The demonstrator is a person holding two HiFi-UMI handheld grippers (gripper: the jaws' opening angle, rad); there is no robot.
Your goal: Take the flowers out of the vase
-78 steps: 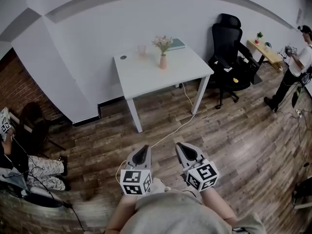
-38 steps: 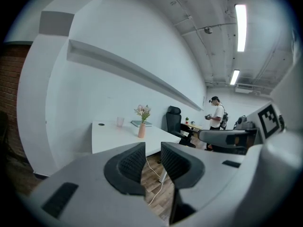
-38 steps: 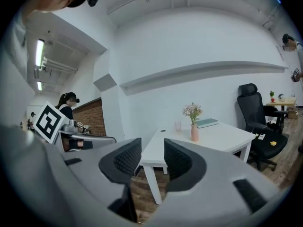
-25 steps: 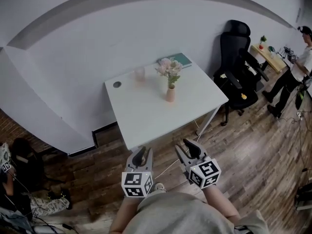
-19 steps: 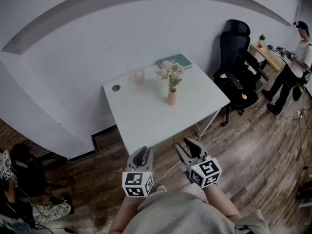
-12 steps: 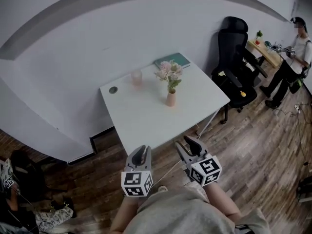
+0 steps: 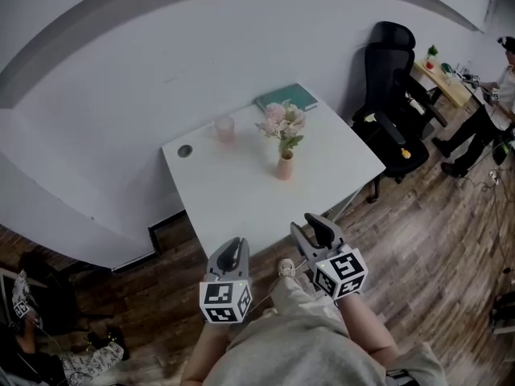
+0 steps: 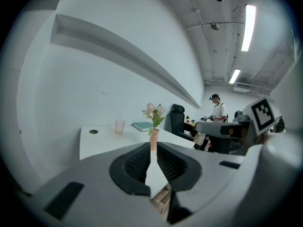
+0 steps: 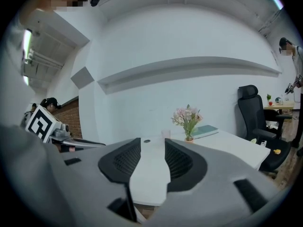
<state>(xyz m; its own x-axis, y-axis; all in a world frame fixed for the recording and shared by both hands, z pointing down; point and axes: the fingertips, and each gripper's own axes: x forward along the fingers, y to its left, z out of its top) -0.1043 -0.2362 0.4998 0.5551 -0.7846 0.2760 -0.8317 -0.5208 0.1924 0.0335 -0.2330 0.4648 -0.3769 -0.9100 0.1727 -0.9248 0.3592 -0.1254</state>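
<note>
Small pink ceramic vase, mid white square table: holds pink-and-white flowers. Your left gripper: jaws slightly apart, empty. Your right gripper: jaws opening, empty. Table now nearer you than a second ago.

Soft, even indoor light fills the room. Ceiling strip lights glow overexposed in the left gripper view. The white wall and tabletop read bright without hard glare, and a dim shadow lies beneath the tabletop. Fisheye distortion bends the wall's ledge, and black vignettes ring both gripper views. The flowers look small and slightly soft.
</note>
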